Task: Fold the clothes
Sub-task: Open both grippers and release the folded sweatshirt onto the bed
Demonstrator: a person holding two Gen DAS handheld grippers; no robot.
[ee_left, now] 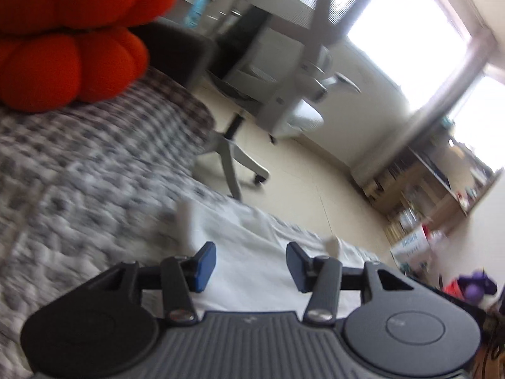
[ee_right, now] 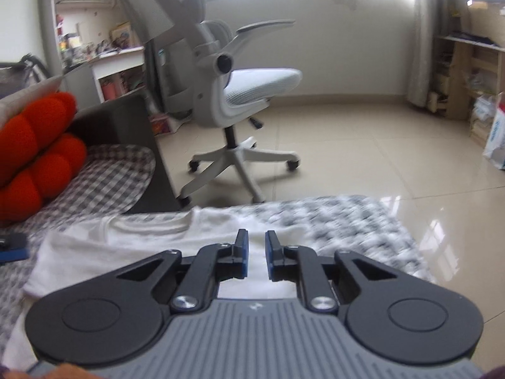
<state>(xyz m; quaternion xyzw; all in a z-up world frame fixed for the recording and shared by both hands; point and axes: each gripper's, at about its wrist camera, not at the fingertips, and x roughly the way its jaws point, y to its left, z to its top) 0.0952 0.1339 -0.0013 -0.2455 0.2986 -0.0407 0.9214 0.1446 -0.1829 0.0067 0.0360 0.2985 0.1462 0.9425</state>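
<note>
A white garment [ee_left: 249, 252] lies flat on a grey-and-white checked bedspread [ee_left: 94, 164]. In the left wrist view my left gripper [ee_left: 251, 252] hangs above it, open, with a wide gap and nothing between the blue pads. The same white garment [ee_right: 132, 237] spreads across the bed in the right wrist view, folded edge toward the far side. My right gripper [ee_right: 256, 243] is above its right part, jaws a narrow gap apart, no cloth pinched. The blue tip of the left gripper's finger [ee_right: 12, 248] shows at the far left edge.
An orange knotted cushion [ee_right: 34, 139] lies on the bed at the left. A grey office chair [ee_right: 233, 94] stands on the tiled floor past the bed's edge. Wooden shelves [ee_right: 467, 72] line the right wall; a desk and bookshelf [ee_right: 94, 31] stand at the back left.
</note>
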